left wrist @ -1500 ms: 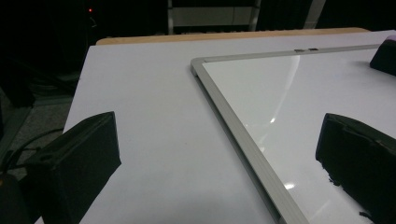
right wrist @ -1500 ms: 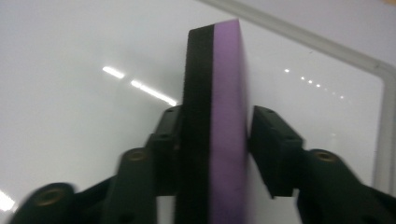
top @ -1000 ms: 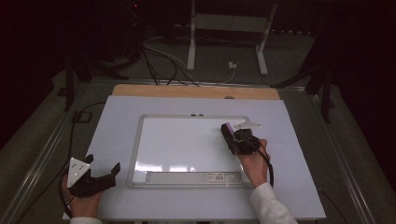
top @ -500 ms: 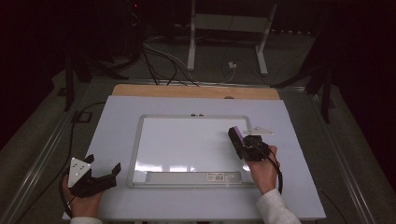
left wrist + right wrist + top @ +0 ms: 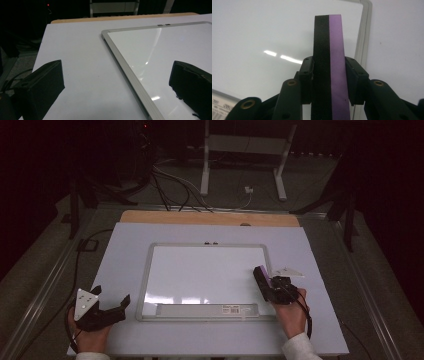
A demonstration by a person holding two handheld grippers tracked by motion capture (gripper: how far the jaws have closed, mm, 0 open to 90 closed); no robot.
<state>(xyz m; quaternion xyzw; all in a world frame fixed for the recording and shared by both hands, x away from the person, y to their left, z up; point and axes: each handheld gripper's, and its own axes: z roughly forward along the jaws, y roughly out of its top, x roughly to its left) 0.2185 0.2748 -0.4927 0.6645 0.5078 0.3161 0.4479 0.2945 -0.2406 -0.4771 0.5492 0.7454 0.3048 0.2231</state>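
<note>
Right hand-held gripper (image 5: 329,82) clamped a flat black-and-purple eraser block (image 5: 329,50), poised over the right edge of the silver-framed whiteboard (image 5: 150,270). Left hand-held gripper (image 5: 111,301) sat wide apart, holding nothing, on the white desk (image 5: 125,245) beside the whiteboard's left frame.

dim room, dark bg; overhead glare streaks on whiteboard (image 5: 207,272); pics soft, slightly grainy.

Black hand-held gripper (image 5: 107,310), grey triangular plate; white sleeves.
</note>
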